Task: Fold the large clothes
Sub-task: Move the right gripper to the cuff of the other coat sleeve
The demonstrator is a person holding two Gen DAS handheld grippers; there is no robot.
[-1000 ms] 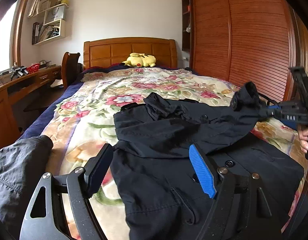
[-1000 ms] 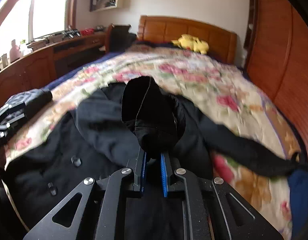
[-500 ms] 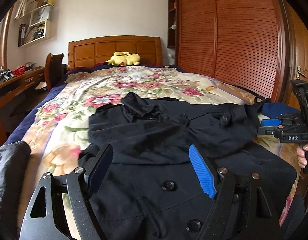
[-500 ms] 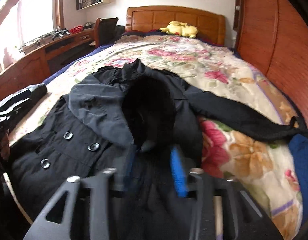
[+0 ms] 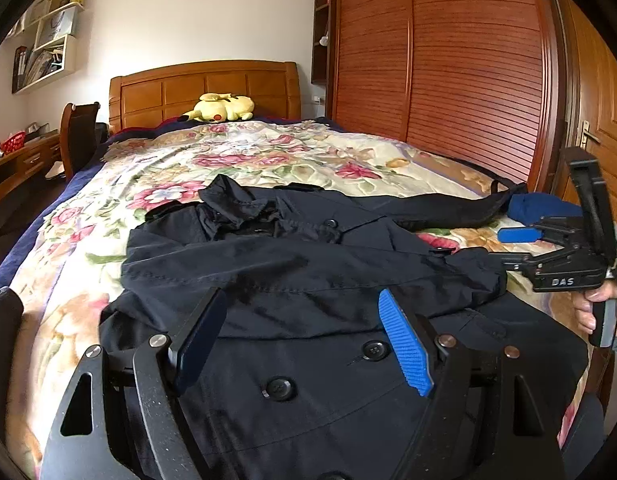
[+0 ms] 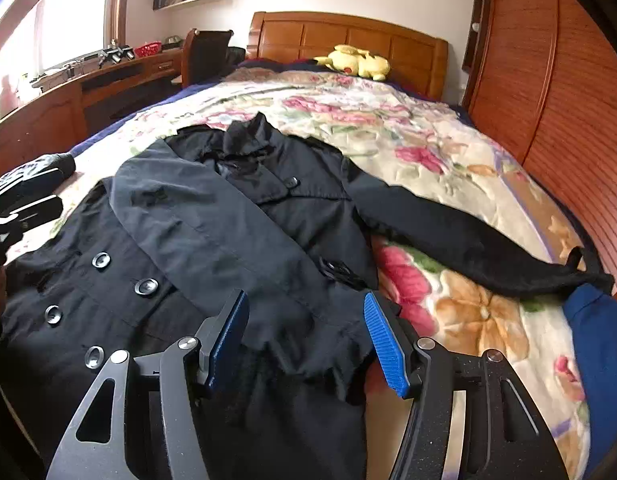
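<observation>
A large black buttoned coat (image 5: 308, 280) lies spread on the floral bedspread (image 5: 244, 152), collar toward the headboard. One sleeve (image 6: 212, 240) is folded across its front; the other sleeve (image 6: 468, 240) stretches out over the bedspread. My left gripper (image 5: 304, 336) is open and empty above the coat's lower front. My right gripper (image 6: 304, 340) is open, its fingers either side of the folded sleeve's cuff (image 6: 308, 344), not gripping it. The right gripper also shows in the left wrist view (image 5: 516, 240), and the left gripper in the right wrist view (image 6: 24, 196).
A yellow plush toy (image 5: 222, 107) lies by the wooden headboard (image 5: 204, 88). A blue garment (image 6: 596, 344) lies at the bed's right edge. A wooden wardrobe (image 5: 448, 60) stands on the right, a desk (image 6: 88, 92) and chair (image 6: 206, 56) on the left.
My right gripper carried the sleeve cuff across the coat, lowered it onto the front and opened, letting it go. The left gripper stayed open and shifted a little right.
</observation>
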